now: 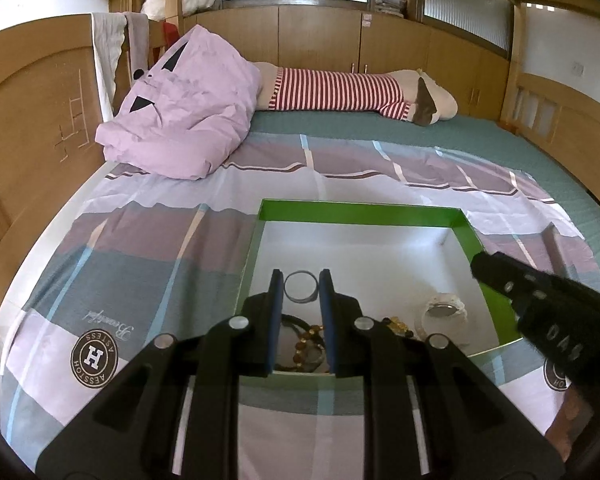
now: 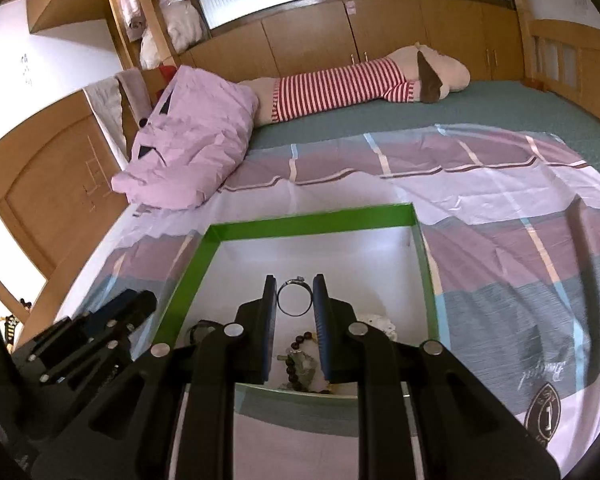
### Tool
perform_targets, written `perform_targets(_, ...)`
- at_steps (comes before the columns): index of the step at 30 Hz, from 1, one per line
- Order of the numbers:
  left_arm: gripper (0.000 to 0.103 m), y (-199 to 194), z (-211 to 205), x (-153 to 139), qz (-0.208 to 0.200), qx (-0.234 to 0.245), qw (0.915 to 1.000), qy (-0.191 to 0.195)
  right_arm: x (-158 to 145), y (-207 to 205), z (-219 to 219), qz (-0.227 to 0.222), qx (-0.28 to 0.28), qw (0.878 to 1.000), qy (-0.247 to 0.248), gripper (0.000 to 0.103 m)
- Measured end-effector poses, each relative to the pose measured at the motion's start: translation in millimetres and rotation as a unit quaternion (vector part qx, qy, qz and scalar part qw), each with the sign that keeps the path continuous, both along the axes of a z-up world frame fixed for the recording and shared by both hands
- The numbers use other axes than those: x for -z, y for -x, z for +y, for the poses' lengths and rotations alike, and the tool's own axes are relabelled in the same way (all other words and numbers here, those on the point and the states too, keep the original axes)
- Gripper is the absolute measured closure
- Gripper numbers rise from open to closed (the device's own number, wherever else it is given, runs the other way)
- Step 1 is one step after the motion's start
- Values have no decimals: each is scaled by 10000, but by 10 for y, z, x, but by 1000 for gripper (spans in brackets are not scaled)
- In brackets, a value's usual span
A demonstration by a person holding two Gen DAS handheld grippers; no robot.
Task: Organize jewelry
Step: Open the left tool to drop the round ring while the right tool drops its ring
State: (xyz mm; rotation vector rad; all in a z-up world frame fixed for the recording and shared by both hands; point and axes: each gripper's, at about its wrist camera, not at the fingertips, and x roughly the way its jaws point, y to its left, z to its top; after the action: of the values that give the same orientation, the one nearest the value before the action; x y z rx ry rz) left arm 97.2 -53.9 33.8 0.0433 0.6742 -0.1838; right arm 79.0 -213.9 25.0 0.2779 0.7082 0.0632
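Observation:
A green-rimmed box [image 1: 360,210] with a white floor lies on the bed; it also shows in the right wrist view [image 2: 312,220]. My left gripper [image 1: 301,280] is shut on a wide silver bangle [image 1: 300,289], held over the box. My right gripper [image 2: 295,286] is shut on a thin silver ring bangle [image 2: 295,297] with a small clasp on top, also over the box. On the box floor lie dark and amber bead bracelets [image 1: 306,338], a pale bracelet [image 1: 444,312] and a dark bead string [image 2: 298,354].
The box sits on a purple, grey and white checked sheet [image 1: 140,248] over a teal bed. A lilac duvet [image 1: 180,108] and a red-striped plush toy [image 1: 340,90] lie at the far side. Wooden headboard and cabinets surround the bed.

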Motion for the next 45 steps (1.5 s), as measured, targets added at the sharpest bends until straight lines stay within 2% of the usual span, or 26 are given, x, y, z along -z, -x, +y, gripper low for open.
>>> perform_targets(12, 85, -55, -115, 143, 114, 145, 9992, -346, 163, -137, 143, 280, -96, 9995, 79, 85)
perform_targets(22, 85, -113, -185, 336, 438, 238, 9972, -552, 313, -212, 228, 568, -144, 9977, 330, 85)
perform_targets(32, 85, -153, -159, 382, 551, 214, 9970, -501, 334, -242, 143, 661, 7, 9974, 301, 85)
perform_targets(38, 85, -191, -49, 373, 690, 158, 9973, -177, 365, -270, -44, 806, 183, 9964, -163, 85)
perform_targets(45, 85, -176, -58, 364, 681, 186, 9973, -182, 367, -271, 20, 832, 100, 9965, -67, 85)
